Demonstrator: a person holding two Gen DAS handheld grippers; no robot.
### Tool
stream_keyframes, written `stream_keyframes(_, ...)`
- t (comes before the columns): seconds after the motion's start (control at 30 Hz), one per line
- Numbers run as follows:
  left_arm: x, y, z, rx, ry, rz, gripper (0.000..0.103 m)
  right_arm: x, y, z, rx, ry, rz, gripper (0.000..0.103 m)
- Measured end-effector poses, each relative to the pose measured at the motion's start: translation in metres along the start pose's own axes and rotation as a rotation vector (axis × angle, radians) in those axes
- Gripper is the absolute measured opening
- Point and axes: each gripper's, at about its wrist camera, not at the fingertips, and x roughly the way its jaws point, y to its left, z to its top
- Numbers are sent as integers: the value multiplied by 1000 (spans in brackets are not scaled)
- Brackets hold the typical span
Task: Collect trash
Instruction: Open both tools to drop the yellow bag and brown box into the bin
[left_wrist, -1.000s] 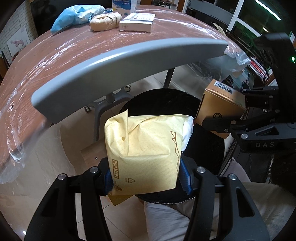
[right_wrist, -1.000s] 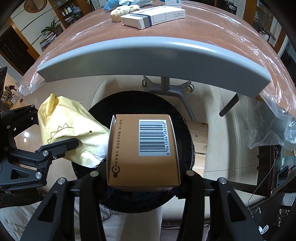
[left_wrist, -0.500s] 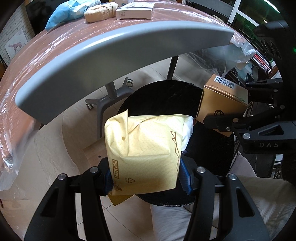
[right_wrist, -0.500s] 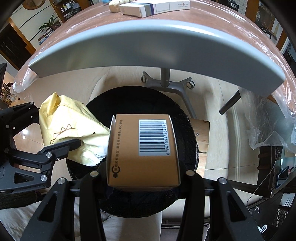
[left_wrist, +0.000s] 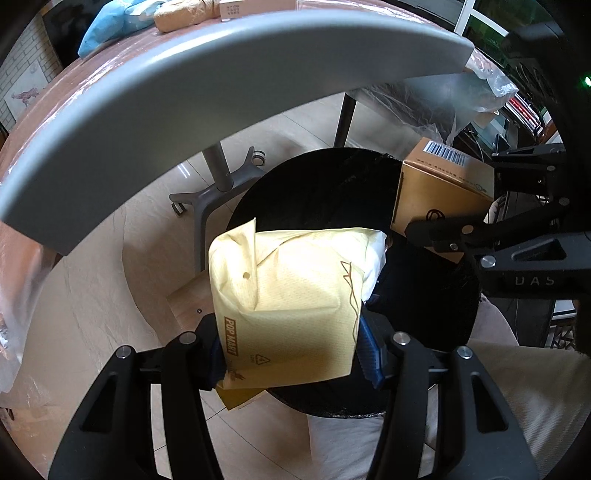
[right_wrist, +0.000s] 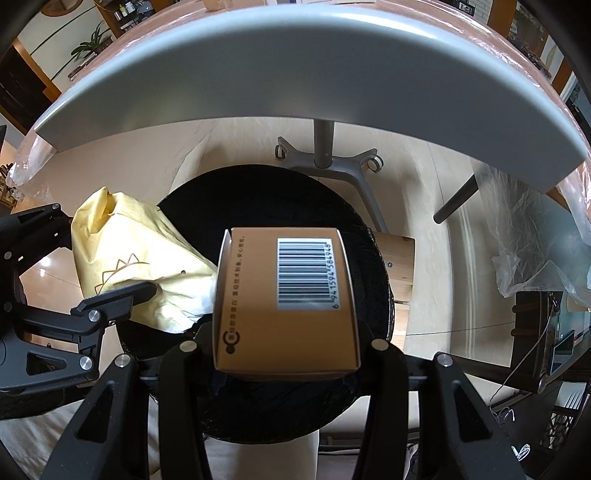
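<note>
Right now my left gripper is clamped on the yellow paper bag; my right gripper grips the brown box; both hang directly over the black bin beneath, presumably poised for dropping.

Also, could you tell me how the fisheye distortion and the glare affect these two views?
Left wrist view: the grey table edge bows into an arc, and the yellow bag is sharp. Right wrist view: the same bowing, glare on the floor at left, the brown box barcode crisp, the black bin interior featureless.
</note>
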Motion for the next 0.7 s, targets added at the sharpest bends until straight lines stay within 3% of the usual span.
stream_keyframes(0.7, 11, -1, 1, 41, 25, -5, 57, 14, -2, 2, -15, 27, -11, 47)
